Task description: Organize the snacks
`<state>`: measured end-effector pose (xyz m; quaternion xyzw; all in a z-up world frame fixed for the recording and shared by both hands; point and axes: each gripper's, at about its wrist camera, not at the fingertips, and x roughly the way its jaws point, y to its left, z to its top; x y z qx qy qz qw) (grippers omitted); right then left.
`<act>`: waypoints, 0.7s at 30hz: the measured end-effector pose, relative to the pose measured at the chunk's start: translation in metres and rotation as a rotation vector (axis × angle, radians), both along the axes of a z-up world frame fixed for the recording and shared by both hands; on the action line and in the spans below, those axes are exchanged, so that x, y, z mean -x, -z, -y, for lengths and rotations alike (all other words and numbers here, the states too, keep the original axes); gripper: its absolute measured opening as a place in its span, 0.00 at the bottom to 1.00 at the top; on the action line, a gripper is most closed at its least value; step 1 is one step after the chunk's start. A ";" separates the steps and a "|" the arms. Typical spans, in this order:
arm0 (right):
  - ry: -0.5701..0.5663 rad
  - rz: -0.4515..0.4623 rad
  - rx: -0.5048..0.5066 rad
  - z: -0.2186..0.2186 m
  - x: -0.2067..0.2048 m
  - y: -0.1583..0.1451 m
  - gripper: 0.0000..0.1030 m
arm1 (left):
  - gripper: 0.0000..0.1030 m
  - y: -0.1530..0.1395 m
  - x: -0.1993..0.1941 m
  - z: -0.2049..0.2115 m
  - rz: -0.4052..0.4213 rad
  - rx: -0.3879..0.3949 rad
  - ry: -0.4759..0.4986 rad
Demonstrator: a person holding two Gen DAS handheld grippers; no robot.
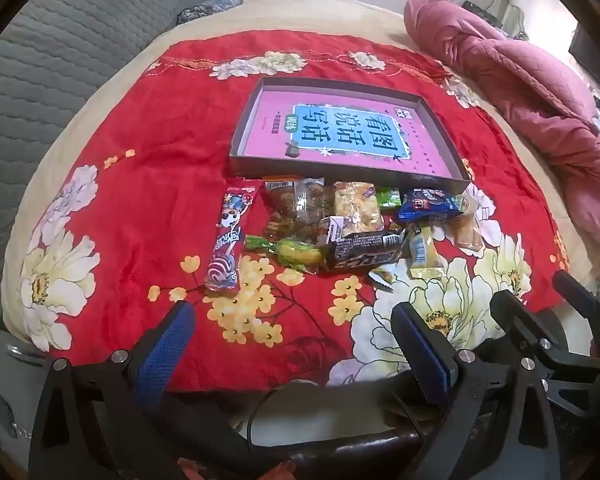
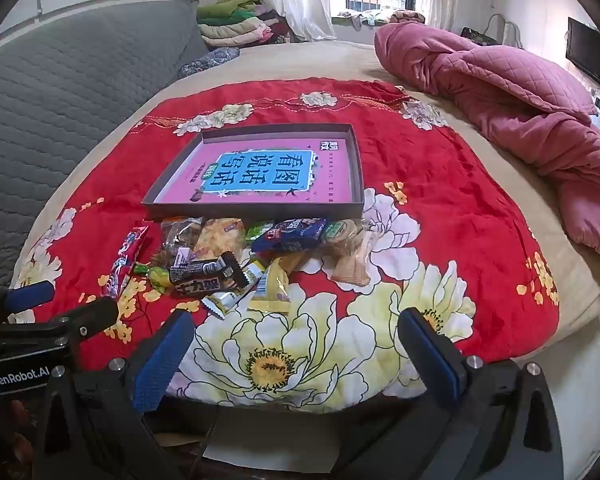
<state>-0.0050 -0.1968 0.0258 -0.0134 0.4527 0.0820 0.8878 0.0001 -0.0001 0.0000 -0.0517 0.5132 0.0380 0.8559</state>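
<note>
At the far left of the heap lay a long red lollipop packet [image 1: 230, 236], a little apart from the rest on the red floral blanket [image 1: 148, 168]. The left gripper [image 1: 292, 344] hung low at the bed's near edge, its blue-padded fingers [image 1: 164, 354] spread wide and holding nothing. Next came a clear bag of brown biscuits [image 1: 300, 210], a green-wrapped candy [image 1: 288, 250] and a black chocolate bar [image 1: 364, 254], all overlapping. Further right sat a blue packet [image 1: 430, 205], a yellow sachet [image 2: 274, 286] and a clear-wrapped wafer [image 2: 354, 264]. The right gripper [image 2: 296, 346] was likewise spread and empty, short of the pile. Behind the snacks, touching their far edge, stood the shallow open box [image 1: 342, 170] with a pink printed floor, nothing yet in it.

The likely trouble was the overlap: closing on one wrapper could drag its neighbours or pinch two at once. The crinkly film looked slippery, and the soft blanket might bunch between the fingers. A low carry could also catch the box's near wall.
</note>
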 end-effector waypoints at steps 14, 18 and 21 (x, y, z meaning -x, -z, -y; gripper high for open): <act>-0.001 -0.003 0.013 -0.001 -0.001 0.001 0.99 | 0.96 0.001 -0.001 -0.001 -0.005 0.013 -0.003; 0.000 -0.001 0.017 -0.001 0.000 0.000 0.99 | 0.96 0.002 -0.001 -0.001 -0.008 0.013 -0.004; 0.000 -0.002 0.016 -0.001 -0.001 0.001 0.99 | 0.96 0.007 0.002 0.000 -0.010 0.014 -0.006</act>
